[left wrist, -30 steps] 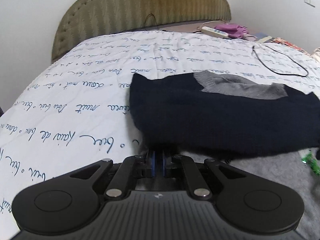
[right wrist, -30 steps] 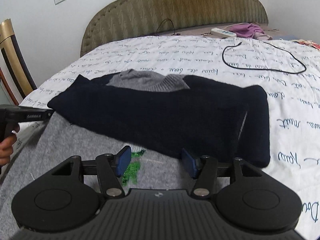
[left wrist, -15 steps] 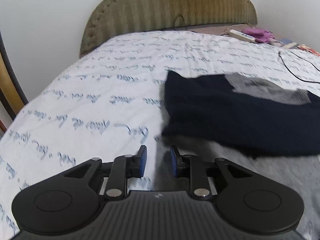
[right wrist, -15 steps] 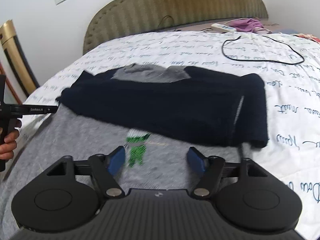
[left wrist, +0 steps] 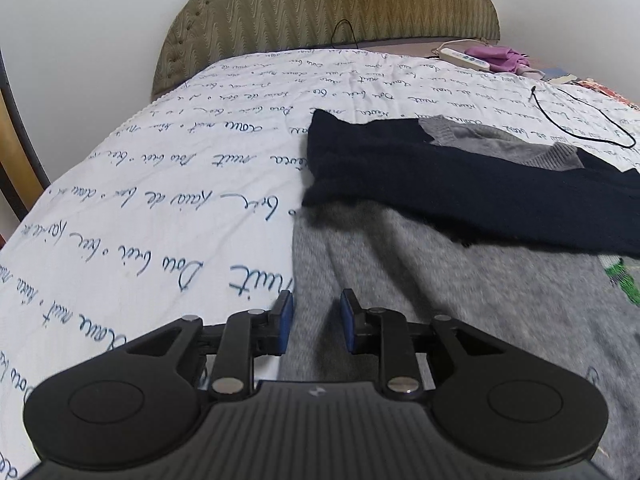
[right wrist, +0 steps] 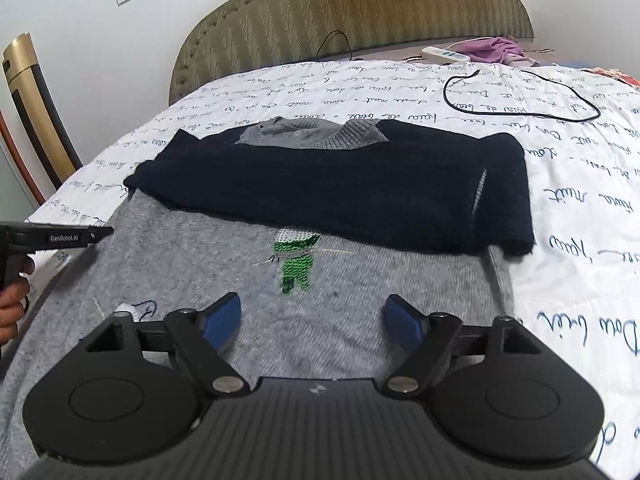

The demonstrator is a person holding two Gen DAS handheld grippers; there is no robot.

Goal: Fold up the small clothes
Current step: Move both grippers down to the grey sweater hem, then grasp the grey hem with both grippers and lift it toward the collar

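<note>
A small grey sweater (right wrist: 224, 268) with a green figure (right wrist: 296, 264) lies flat on the bed. Its dark navy sleeves (right wrist: 360, 192) are folded across the chest below the grey collar (right wrist: 312, 134). My left gripper (left wrist: 315, 316) is open and empty over the sweater's left edge (left wrist: 400, 280); it also shows at the left of the right wrist view (right wrist: 60, 236). My right gripper (right wrist: 312, 320) is wide open and empty above the sweater's lower body.
The bed has a white quilt with blue script (left wrist: 160, 208) and an olive padded headboard (right wrist: 360, 12). A black cable (right wrist: 520, 96) lies on the far right. A power strip (right wrist: 444, 54) and purple cloth (right wrist: 492, 46) sit by the headboard. A chair (right wrist: 32, 112) stands left of the bed.
My left gripper let go of the navy sleeve, opened and drew back toward the sweater's lower left edge. My right gripper stayed open and pulled back slightly.
</note>
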